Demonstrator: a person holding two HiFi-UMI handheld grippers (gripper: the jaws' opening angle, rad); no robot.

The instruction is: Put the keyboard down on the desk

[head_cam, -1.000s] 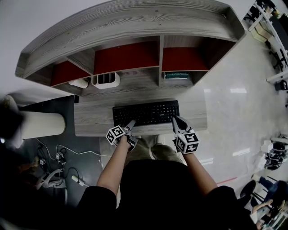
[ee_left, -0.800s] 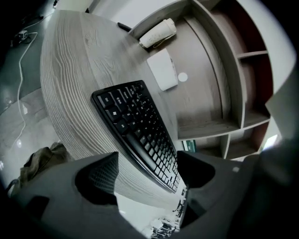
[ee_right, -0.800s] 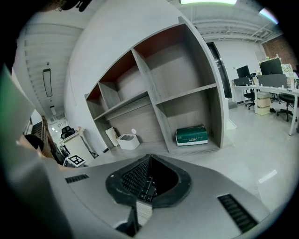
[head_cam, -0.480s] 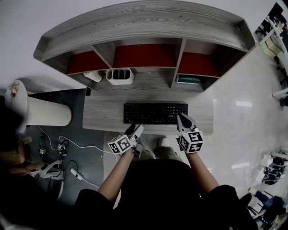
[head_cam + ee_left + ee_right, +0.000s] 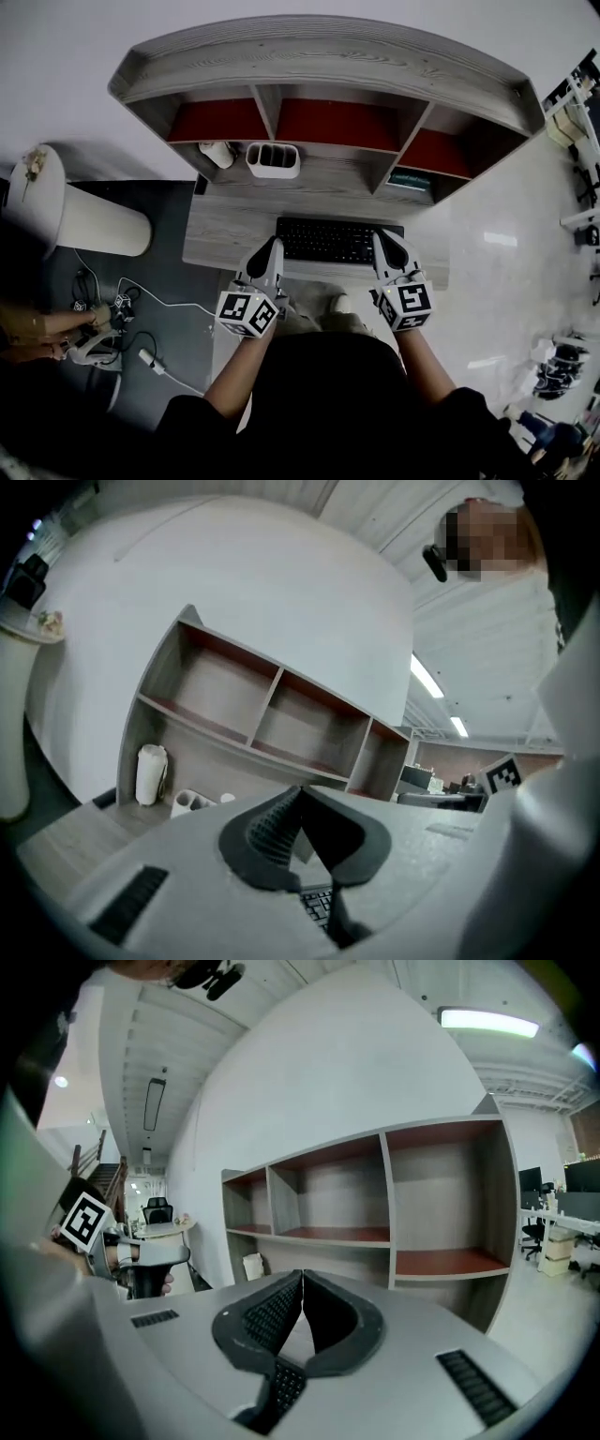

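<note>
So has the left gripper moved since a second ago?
Yes. The left gripper, at the keyboard's front edge before, has shifted left and is now shut just beyond the keyboard's left end.

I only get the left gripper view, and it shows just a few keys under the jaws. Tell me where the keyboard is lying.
Observer: In the head view, the keyboard lies flat on the desk, close to its front edge.
Operator: Now report the right gripper.
Observer: The right gripper has its jaws together with nothing between them, and it points toward the shelf.
Operator: Say where both grippers sit relative to the keyboard.
Observer: The left gripper is at the keyboard's left end, and the right gripper is at its right end.
</note>
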